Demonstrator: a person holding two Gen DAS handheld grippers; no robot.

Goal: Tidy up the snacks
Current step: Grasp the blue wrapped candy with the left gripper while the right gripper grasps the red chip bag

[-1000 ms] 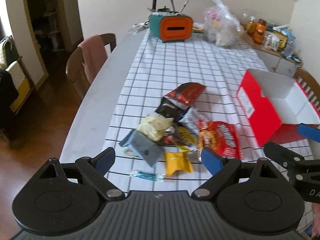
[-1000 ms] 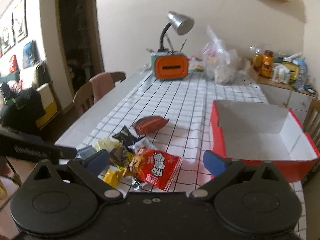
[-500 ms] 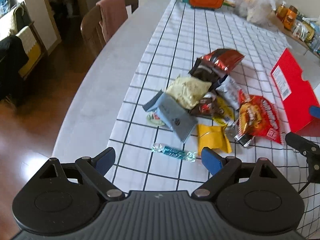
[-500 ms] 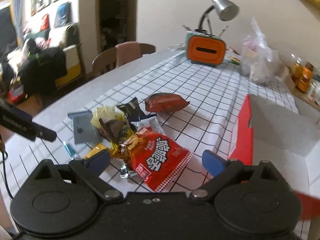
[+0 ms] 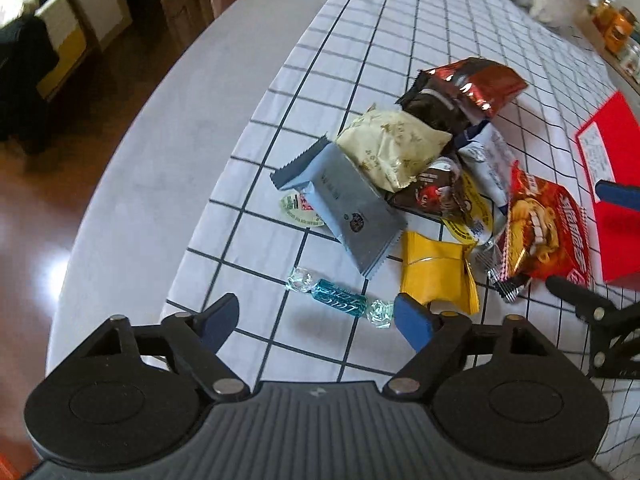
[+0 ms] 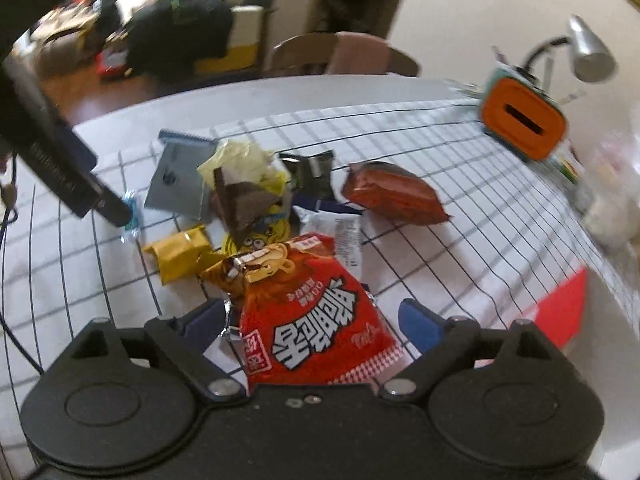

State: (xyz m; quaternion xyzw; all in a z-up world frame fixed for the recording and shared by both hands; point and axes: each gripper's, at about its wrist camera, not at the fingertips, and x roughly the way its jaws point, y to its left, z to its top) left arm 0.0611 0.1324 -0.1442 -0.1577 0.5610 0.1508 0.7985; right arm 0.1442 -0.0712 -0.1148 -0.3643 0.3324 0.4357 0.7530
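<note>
**Ana:** Both grippers have dropped toward the snack pile since the earlier frames, and the lamp and far wall have slid out of the left wrist view. Where is each one now?

**Ben:** The left gripper (image 5: 316, 316) hangs over the teal wrapped candy (image 5: 339, 299), which lies on the checked tablecloth (image 5: 384, 60) on the near side of the pile, just beside the yellow packet (image 5: 434, 270). Its jaws are apart and closing, the candy between them but not yet pressed.

**Ana:** And the right?

**Ben:** The right gripper (image 6: 310, 320) straddles the red noodle-snack bag (image 6: 316, 320) at the pile's near edge. Jaws also apart and closing, the bag between them, no pinch that I can see.

**Ana:** So the step?

**Ben:** Reaching for the first picks, I'd judge. The red box (image 5: 608, 184) sits open beyond the bag, on the side away from the candy, and nothing can be seen in it.

**Ana:** Next move?

**Ben:** Sink lower and finish closing. The candy is small and flat, so the fingertips must meet the cloth around it; the bag is puffy and should crush a little.
</note>
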